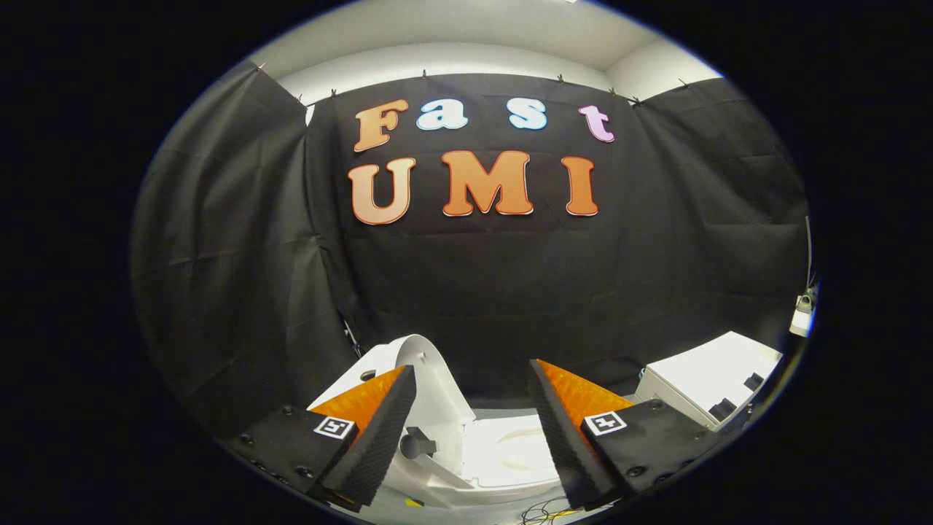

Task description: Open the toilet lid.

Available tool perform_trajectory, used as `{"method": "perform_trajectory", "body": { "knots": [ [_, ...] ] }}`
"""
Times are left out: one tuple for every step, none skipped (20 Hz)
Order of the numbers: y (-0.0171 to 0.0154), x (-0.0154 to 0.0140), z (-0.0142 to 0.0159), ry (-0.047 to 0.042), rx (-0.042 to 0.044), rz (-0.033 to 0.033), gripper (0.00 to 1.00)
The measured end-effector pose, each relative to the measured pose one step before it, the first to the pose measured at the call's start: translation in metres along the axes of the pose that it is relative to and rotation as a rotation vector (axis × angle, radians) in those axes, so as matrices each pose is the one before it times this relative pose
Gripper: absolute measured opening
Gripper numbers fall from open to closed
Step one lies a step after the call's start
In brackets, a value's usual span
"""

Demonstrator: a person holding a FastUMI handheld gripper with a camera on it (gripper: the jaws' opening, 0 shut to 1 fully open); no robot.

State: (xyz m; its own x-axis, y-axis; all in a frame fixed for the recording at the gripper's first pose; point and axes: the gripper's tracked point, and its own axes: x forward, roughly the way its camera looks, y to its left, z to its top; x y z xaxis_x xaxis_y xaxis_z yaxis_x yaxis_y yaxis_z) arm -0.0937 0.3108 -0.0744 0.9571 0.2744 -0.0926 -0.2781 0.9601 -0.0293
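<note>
Gripper view: gripper [472,379] held level, fingers spread apart above the toilet [503,452], its lid [430,394] raised.

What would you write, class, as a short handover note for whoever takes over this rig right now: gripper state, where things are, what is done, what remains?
Hand-held gripper: open, fingers apart, holding nothing.
White plastic toilet lid: raised, standing upright just ahead of the fingers, beside the left one.
White toilet bowl: uncovered, showing between the fingers.
White box: beyond the right finger.
Done: lid appears open.
Left: probably only to draw back; check that the lid stays up.
</note>
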Motion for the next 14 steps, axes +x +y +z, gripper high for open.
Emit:
{"method": "perform_trajectory", "body": {
  "knots": [
    [0.00030, 0.00052, 0.00075, -0.00006, 0.00048, -0.00038, 0.99],
    [0.00103, 0.00038, 0.00026, -0.00112, 0.00103, 0.00118, 0.99],
    [0.00035, 0.00017, 0.00128, -0.00005, -0.00007, 0.00007, 0.99],
    [0.00051, 0.00030, 0.00057, -0.00100, -0.00109, -0.00027, 0.99],
    [-0.00023, -0.00004, -0.00042, -0.00074, -0.00141, -0.00014, 0.99],
    [-0.00069, -0.00111, -0.00116, 0.00109, 0.00054, -0.00113, 0.99],
    [0.00027, -0.00051, 0.00009, 0.00080, 0.00163, 0.00041, 0.99],
    [-0.00125, 0.00128, -0.00014, 0.00130, 0.00128, -0.00108, 0.99],
    [0.00001, 0.00020, -0.00012, -0.00001, 0.00008, -0.00020, 0.99],
    [0.00040, 0.00011, 0.00032, -0.00131, -0.00046, 0.00013, 0.99],
    [0.00047, -0.00058, 0.00128, -0.00206, -0.00079, 0.00128, 0.99],
    [0.00036, 0.00078, 0.00090, -0.00132, -0.00049, 0.00051, 0.99],
    [0.00036, -0.00025, -0.00006, -0.00046, -0.00036, 0.00062, 0.99],
    [-0.00024, -0.00001, -0.00059, 0.00017, 0.00018, 0.00028, 0.99]
  ]
}}
